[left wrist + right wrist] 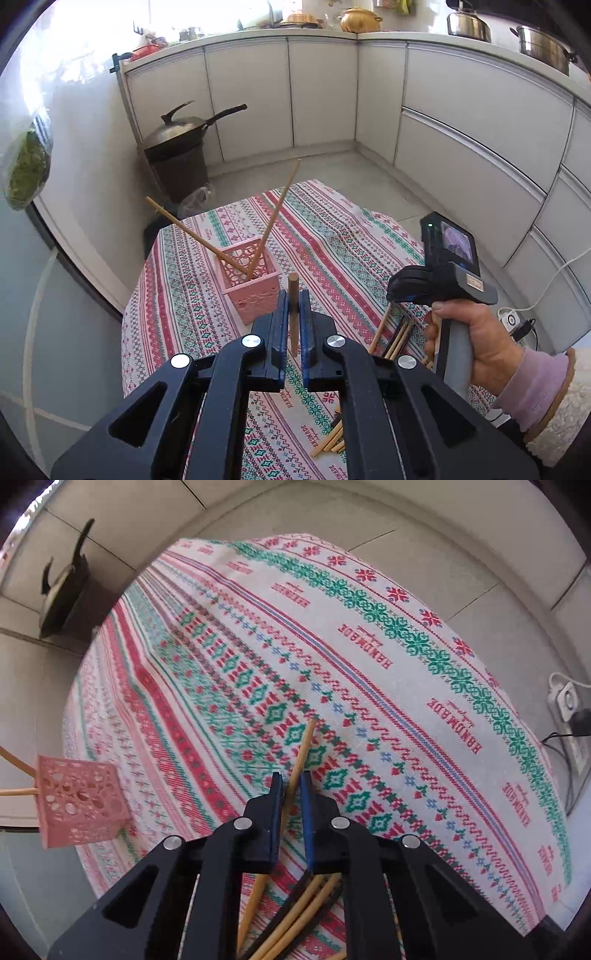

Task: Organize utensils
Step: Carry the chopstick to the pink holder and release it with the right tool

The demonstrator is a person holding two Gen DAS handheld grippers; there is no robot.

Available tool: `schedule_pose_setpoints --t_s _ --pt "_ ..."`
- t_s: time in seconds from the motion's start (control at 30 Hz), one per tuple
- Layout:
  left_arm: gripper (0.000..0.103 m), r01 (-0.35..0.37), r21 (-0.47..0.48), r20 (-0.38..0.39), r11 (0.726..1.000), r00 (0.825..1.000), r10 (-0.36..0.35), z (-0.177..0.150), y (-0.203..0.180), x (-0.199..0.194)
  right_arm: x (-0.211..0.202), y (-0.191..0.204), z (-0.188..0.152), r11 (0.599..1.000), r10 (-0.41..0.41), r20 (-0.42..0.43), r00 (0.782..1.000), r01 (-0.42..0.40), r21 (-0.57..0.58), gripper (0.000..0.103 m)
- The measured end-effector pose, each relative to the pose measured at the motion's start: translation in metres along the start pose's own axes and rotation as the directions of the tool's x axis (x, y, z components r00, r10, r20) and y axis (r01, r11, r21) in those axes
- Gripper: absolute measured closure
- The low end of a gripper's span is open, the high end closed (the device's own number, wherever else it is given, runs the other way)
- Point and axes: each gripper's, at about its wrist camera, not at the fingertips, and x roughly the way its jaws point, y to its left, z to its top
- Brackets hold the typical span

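A pink lattice holder (251, 280) stands on the patterned tablecloth with two wooden chopsticks (273, 218) leaning out of it; it also shows in the right wrist view (79, 801). My left gripper (294, 314) is shut on a wooden chopstick (293, 295), held upright just right of the holder. My right gripper (291, 790) is shut on a wooden chopstick (304, 746) that slants over the cloth; in the left wrist view it (395, 295) hangs at the right. Several loose chopsticks (295, 923) lie under it.
The round table (369, 646) has its cloth hanging over the edges. A dark bin with a wok on it (177, 155) stands on the floor beyond. White cabinets (461, 122) line the walls. A power strip (569, 701) lies on the floor at the right.
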Motion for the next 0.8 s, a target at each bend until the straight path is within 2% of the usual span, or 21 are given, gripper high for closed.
schedule_pose_setpoints --t_s 0.2,0.4,0.6,0.8 --pt "0.098 0.009 -0.066 0.038 0.998 0.999 -0.007 0.004 0.017 -0.017 -0.064 0.027 -0.018 0.986 0.131 0.120 0.984 -0.116 -0.124 0.096" --pt "0.098 0.019 -0.117 0.066 0.993 0.998 -0.011 0.005 0.030 -0.033 -0.134 0.046 -0.048 0.942 0.252 0.201 0.947 -0.192 -0.274 0.097" --pt "0.098 0.047 -0.177 0.098 0.983 0.995 -0.030 0.009 0.044 -0.045 -0.187 0.049 -0.070 0.911 0.333 0.246 0.910 -0.244 -0.331 0.097" --pt "0.098 0.071 -0.228 0.146 0.971 0.989 -0.038 0.024 0.052 -0.056 -0.236 0.058 -0.067 0.893 0.384 0.294 0.875 -0.271 -0.359 0.097"
